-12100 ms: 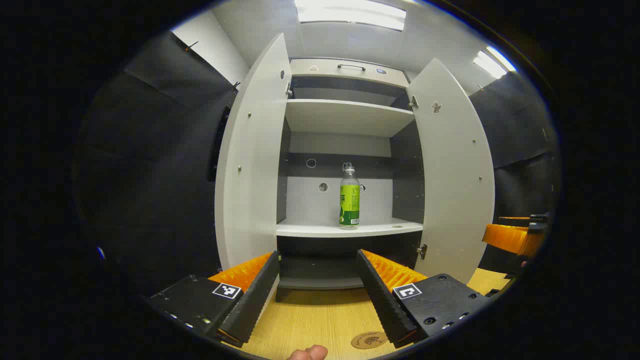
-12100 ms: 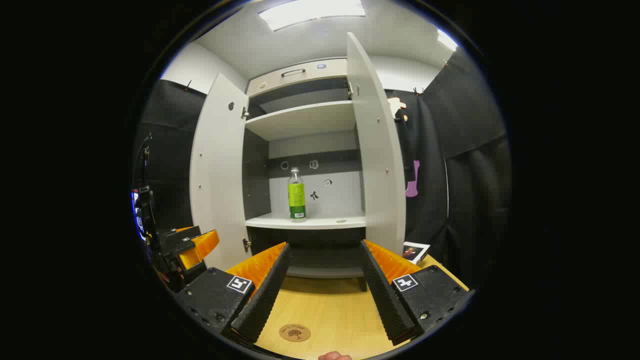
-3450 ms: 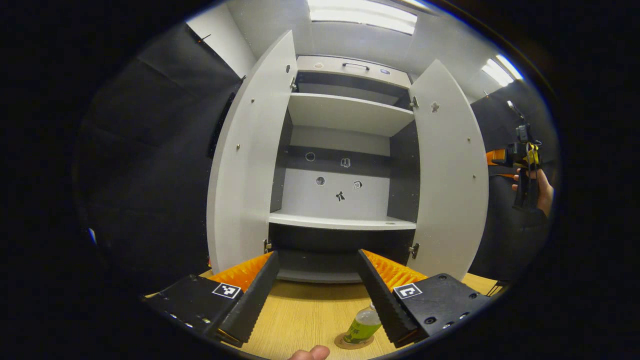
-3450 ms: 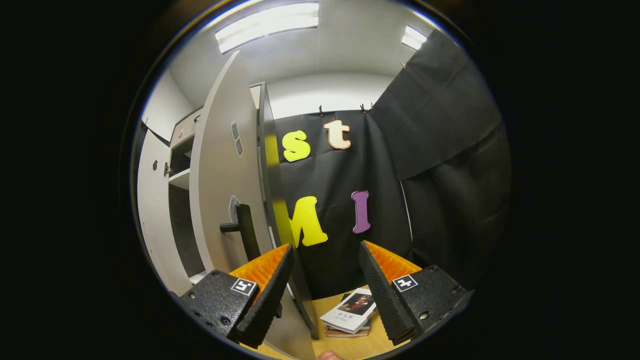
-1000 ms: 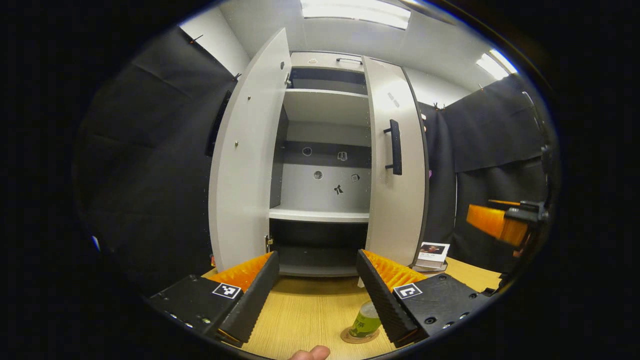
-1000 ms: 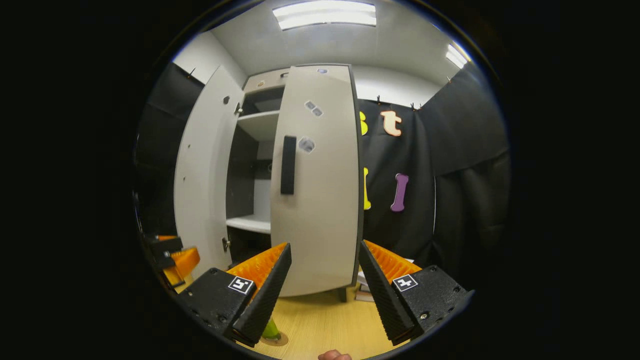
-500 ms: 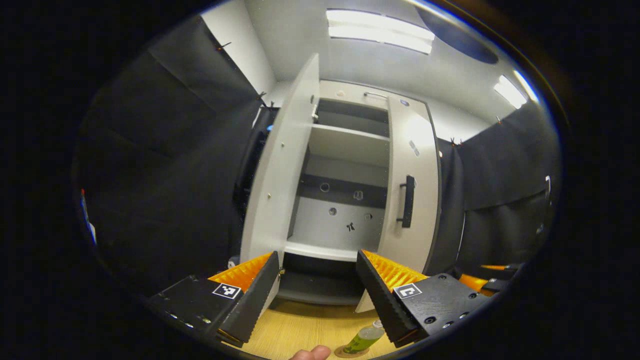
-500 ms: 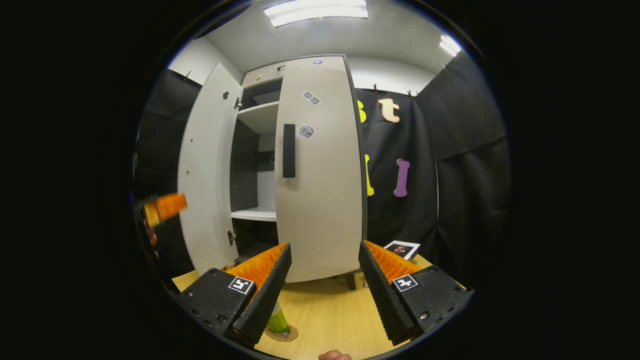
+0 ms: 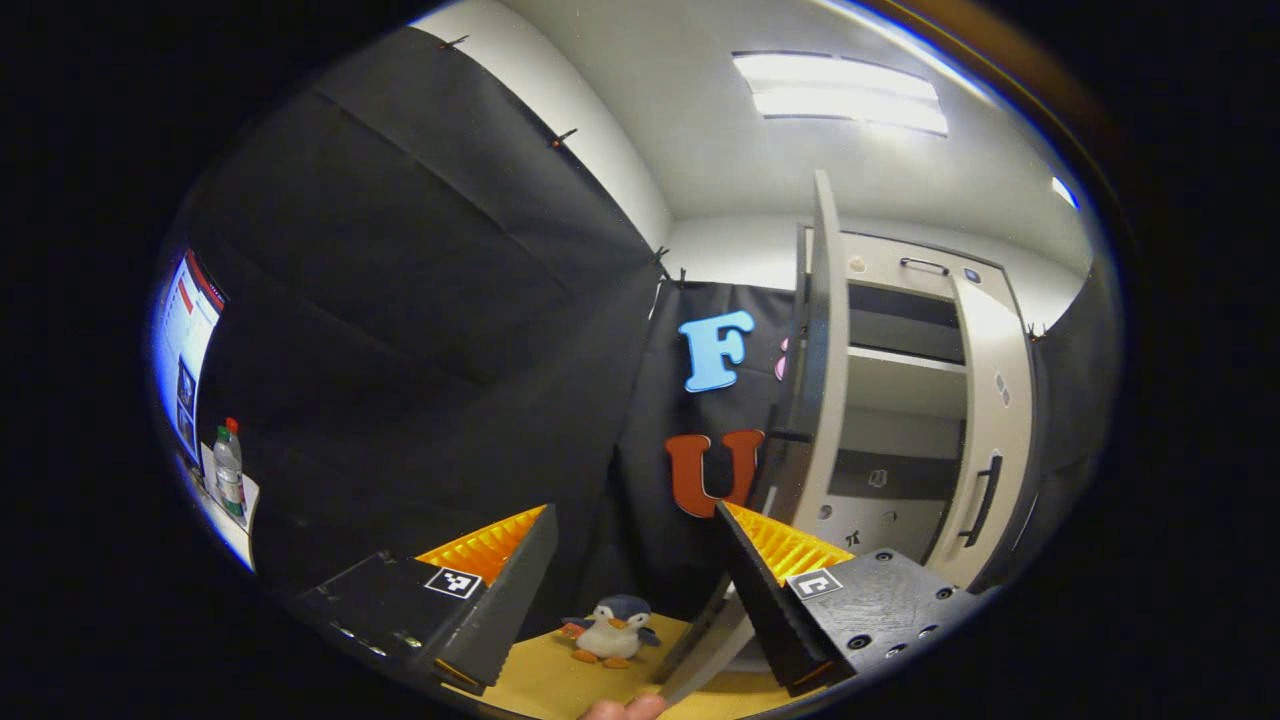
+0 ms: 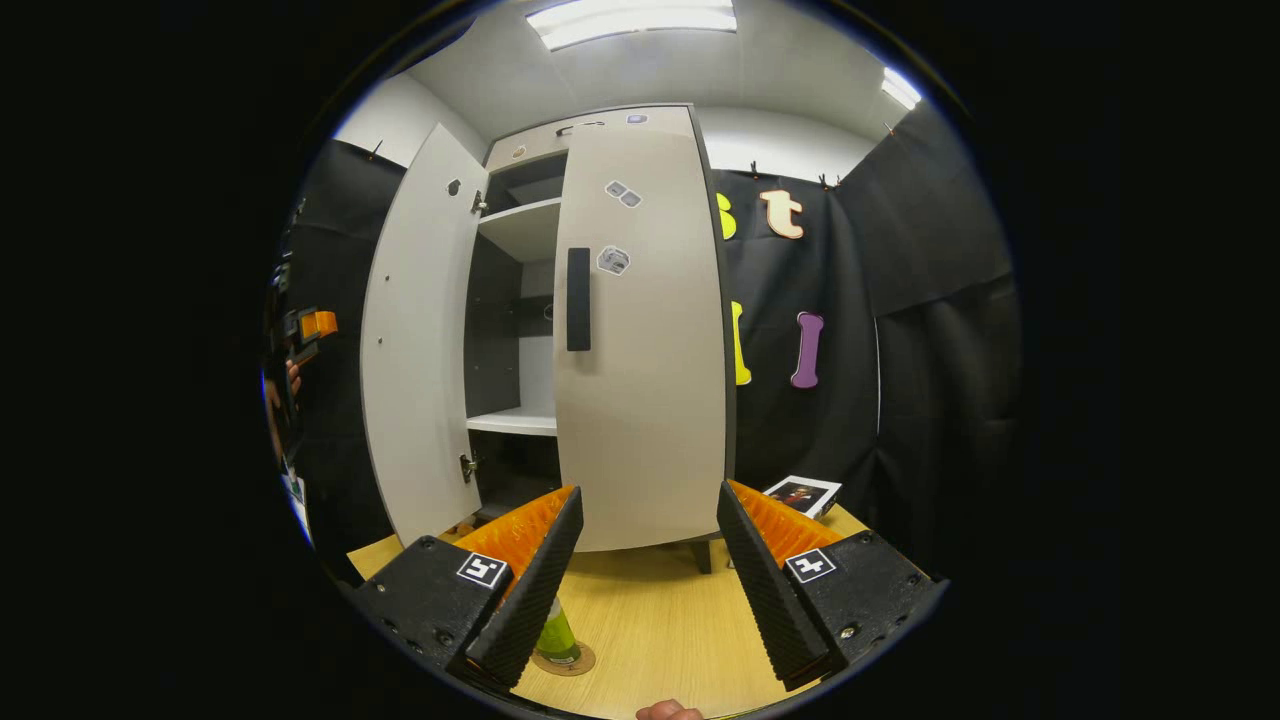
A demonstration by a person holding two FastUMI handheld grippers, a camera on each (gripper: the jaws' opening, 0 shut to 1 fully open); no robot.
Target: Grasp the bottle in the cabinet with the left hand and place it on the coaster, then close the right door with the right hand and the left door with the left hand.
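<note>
The green bottle point(image 10: 556, 632) stands on the round coaster point(image 10: 570, 661) on the wooden table, partly behind my right gripper's left finger. My right gripper point(image 10: 648, 500) is open and holds nothing, facing the cabinet. The right door point(image 10: 640, 340) with its black handle point(image 10: 578, 298) covers the cabinet's right half. The left door point(image 10: 415, 340) stands wide open. My left gripper point(image 9: 632, 520) is open with nothing in it, turned toward the left door's outer side; the left door point(image 9: 828, 380) shows edge-on just right of its right finger. In the right gripper view a hand holds the left gripper point(image 10: 312, 325) left of that door.
A penguin plush point(image 9: 610, 630) sits on the table by the black cloth wall. A small bottle point(image 9: 228, 465) stands on a side ledge under a screen point(image 9: 185, 330) at far left. Books point(image 10: 800, 495) lie right of the cabinet. The table point(image 10: 650, 620) runs in front.
The bottle went from the shelf to the coaster and the right door swung shut. In the last second my left gripper rose and swung left, past the open left door's edge.
</note>
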